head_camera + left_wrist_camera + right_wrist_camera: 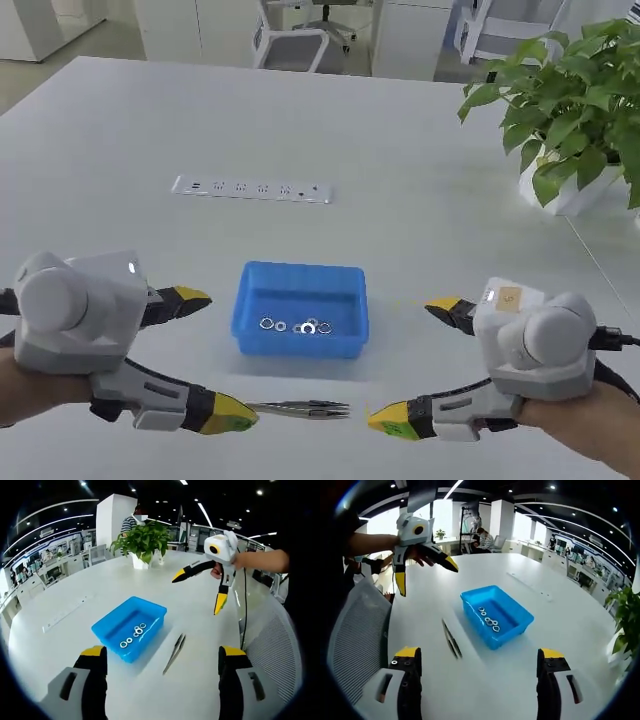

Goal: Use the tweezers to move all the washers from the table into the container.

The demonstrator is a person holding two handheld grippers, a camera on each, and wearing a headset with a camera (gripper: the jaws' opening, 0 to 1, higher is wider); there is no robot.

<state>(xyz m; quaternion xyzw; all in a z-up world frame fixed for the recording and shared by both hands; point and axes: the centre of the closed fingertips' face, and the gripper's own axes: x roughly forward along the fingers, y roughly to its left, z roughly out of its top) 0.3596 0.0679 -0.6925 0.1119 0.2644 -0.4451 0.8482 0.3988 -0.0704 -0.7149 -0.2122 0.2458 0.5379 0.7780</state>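
Washers (296, 326) sit in blue container (300, 346), tweezers (300, 409) flat just in front. Left gripper (225, 358) & right gripper (402, 363) both wide open, empty; careless swing prob tips container.

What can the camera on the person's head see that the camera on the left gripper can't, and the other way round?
Head view's extra: white office chairs beyond the far edge of the white table, and the left gripper from above.
Left gripper view's extra: a dark ceiling with lights, a grey mesh chair back and a person behind the green potted plant.
Shared: the blue plastic container holding metal washers, steel tweezers lying on the table, that plant, the white power strip and the open right gripper.
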